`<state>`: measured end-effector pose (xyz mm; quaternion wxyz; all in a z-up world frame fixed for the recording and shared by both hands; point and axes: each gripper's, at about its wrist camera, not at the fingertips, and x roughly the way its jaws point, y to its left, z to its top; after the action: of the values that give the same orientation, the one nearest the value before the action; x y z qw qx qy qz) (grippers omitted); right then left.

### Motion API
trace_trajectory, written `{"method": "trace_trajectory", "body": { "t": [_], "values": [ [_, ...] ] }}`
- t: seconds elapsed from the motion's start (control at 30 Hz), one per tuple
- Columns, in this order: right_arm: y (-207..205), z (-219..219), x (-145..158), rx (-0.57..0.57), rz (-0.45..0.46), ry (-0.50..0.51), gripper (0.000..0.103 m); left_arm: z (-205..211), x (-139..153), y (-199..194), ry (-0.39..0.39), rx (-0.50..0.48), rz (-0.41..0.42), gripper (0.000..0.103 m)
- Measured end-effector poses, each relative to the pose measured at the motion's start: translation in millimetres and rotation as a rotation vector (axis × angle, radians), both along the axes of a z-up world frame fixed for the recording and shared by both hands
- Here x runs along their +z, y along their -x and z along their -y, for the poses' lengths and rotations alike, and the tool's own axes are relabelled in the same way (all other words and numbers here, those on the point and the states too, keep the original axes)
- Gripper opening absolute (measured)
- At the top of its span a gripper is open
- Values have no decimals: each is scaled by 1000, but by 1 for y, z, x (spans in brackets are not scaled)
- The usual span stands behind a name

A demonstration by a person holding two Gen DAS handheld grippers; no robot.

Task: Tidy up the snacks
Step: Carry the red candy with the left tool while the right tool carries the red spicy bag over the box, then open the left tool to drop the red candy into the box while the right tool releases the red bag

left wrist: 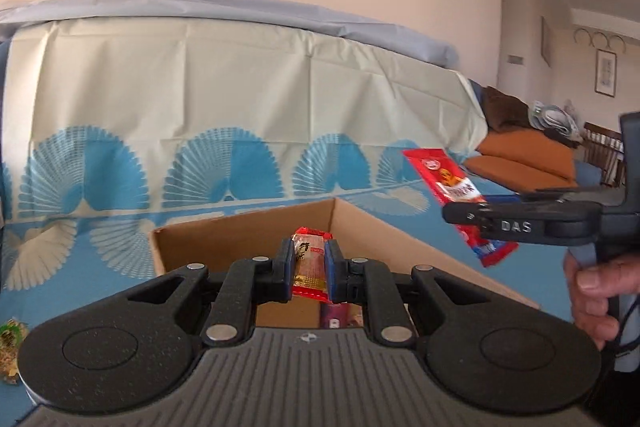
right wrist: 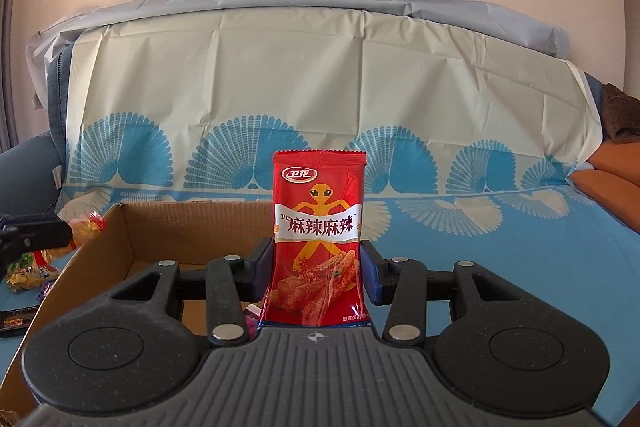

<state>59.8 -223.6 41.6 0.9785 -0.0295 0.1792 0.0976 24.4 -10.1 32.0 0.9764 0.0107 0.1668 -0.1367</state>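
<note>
A small snack bar [left wrist: 308, 267] is held in the left tongs [left wrist: 307, 269] over the box [left wrist: 248, 231]. A red snack bag [right wrist: 318, 243] is held in the right tongs [right wrist: 318, 267]. Few snacks are seen inside; more [right wrist: 28, 269] are left outside on the left.

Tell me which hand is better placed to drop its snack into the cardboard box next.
Left, probably. The left tool holds its small snack pack right over the open cardboard box. The right tool grips the red packet nearer the box's right wall.
</note>
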Motion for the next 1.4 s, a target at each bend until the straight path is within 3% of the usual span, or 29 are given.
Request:
{"method": "trace_trajectory", "body": {
  "t": [0.2,0.77,0.8,0.9,1.03,1.23,1.4],
  "values": [
    [1,-8,-2,6,5,23,46,10,-8,3,-4,-82,-25,17],
    [1,-16,-6,28,-9,56,47,11,-6,1,-1,-113,-40,17],
    [0,-17,-8,39,-23,57,48,11,-7,-1,-1,-117,-54,20],
    [0,-23,-10,40,-24,82,60,12,-10,-1,-12,-118,-74,51],
    [1,-26,-8,37,-19,68,68,8,-8,-1,-14,-85,-46,53],
    [2,-39,-8,46,-27,51,69,-8,-4,6,-22,11,38,53],
    [7,-60,-7,71,-21,48,69,-27,-4,7,-41,80,-23,61]
  ]
}}
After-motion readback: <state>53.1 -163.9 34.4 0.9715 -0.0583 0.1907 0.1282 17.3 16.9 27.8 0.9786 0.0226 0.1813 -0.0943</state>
